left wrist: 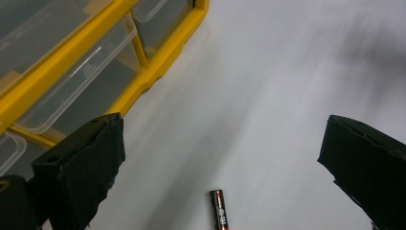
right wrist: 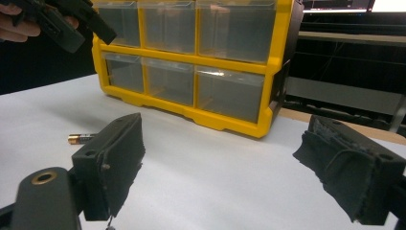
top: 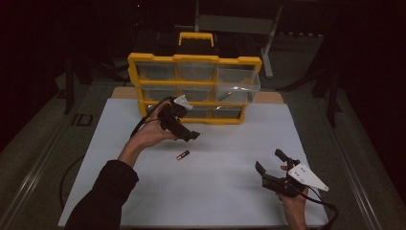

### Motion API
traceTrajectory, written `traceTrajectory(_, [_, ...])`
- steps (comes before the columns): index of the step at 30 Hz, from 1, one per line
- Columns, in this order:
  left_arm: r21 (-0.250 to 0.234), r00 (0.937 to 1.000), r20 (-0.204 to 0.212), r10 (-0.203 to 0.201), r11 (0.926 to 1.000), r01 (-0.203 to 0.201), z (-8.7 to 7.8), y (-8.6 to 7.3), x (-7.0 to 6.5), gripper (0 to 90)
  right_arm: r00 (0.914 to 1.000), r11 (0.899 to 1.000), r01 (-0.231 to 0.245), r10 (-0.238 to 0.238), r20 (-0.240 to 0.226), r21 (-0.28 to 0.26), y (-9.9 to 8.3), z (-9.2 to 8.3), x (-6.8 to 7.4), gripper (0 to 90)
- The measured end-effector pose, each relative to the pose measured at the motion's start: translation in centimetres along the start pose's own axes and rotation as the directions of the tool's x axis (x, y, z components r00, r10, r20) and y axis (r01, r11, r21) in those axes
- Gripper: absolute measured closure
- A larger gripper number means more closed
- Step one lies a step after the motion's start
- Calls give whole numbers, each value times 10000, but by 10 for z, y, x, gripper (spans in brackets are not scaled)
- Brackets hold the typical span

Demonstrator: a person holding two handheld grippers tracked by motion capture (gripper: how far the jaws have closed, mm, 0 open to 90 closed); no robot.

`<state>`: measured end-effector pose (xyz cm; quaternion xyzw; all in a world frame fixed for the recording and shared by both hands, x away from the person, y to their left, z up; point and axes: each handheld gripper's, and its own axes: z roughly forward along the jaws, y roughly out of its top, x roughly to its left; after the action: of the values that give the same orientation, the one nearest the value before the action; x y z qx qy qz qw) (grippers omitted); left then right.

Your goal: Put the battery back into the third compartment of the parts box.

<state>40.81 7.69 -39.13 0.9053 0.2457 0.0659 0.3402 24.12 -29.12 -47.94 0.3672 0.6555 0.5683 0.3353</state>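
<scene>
**Both claws empty, battery loose on the sheet**

Left claw (top: 184,130) of mine hangs above the white sheet (top: 220,191) with its two black jaws spread wide and nothing between them. Just below and ahead of it lies the battery (top: 182,155), flat on the sheet, untouched; in the left gripper view the battery (left wrist: 219,214) sits low between my jaws, nearer the one on that view's left, its copper-coloured end pointing away from me. Behind this claw, close by, stands the yellow drawer cabinet (top: 194,59) with its clear drawers; the upper right drawer (top: 238,86) is pulled out and holds a small dark item that I cannot make out.

My right claw (top: 269,161) is well apart from the left one, held nearer to me, low over the sheet, jaws also wide apart and empty. From the right gripper view the battery (right wrist: 80,139) lies beyond the jaw on that view's left, partly hidden by it, with the cabinet (right wrist: 191,62) farther off and my left claw (right wrist: 84,26) above it.
</scene>
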Motion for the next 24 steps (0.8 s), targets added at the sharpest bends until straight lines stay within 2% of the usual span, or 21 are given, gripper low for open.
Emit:
traceTrajectory(9, [300, 10000, 72, 34, 9995, -36, 8, -8, -3, 25, 10000, 10000, 1, -1, 5, -1, 0, 0, 0, 137])
traceTrajectory(24, [484, 10000, 24, -58, 9988, 57, 19, -21, -6, 26, 10000, 10000, -2, 2, 0, 7, 0, 0, 0, 137])
